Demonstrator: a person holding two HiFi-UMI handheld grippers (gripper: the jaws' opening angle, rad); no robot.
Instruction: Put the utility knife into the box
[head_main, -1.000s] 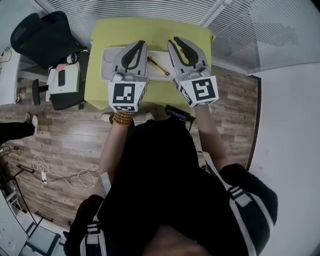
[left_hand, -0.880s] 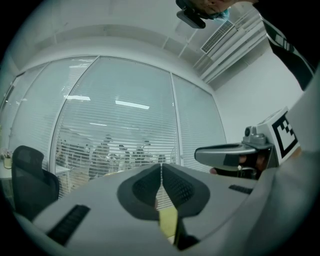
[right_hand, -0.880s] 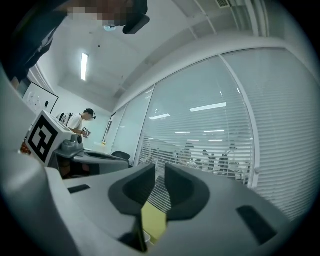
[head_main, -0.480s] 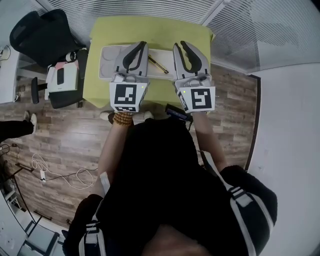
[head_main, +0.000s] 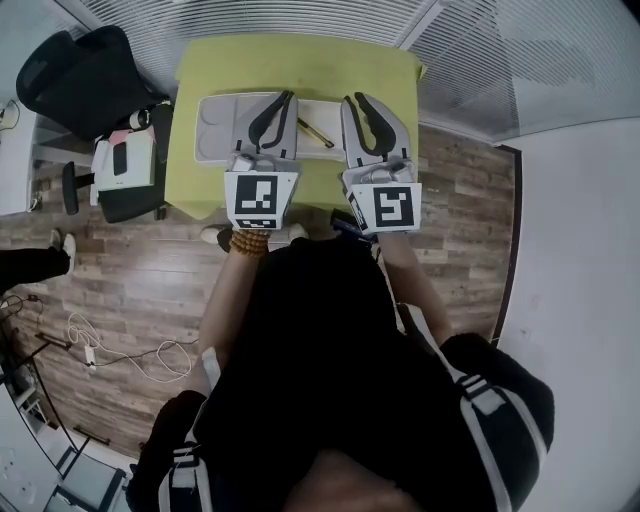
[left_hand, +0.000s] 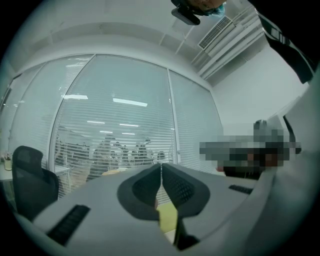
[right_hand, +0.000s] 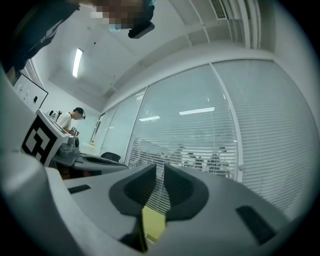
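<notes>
On the yellow-green table (head_main: 300, 65) lies a flat white box (head_main: 215, 128). The yellow and black utility knife (head_main: 315, 131) rests on the box's white right part, between my two grippers; whether it sits inside I cannot tell. My left gripper (head_main: 283, 97) hovers over the box with its jaws together and empty. My right gripper (head_main: 355, 100) is just right of the knife, its jaws closing with a narrow gap and nothing between them. Both gripper views point up at the window blinds: left gripper (left_hand: 161, 167), right gripper (right_hand: 161, 169).
A black office chair (head_main: 80, 75) and a low stand with white items (head_main: 125, 160) are left of the table. A dark object (head_main: 345, 222) sits by the table's near edge. A cable (head_main: 110, 350) lies on the wooden floor.
The right gripper has swung left and straightened, so its marker cube now faces squarely up. Both grippers have shifted slightly toward me. The knife has not moved.
</notes>
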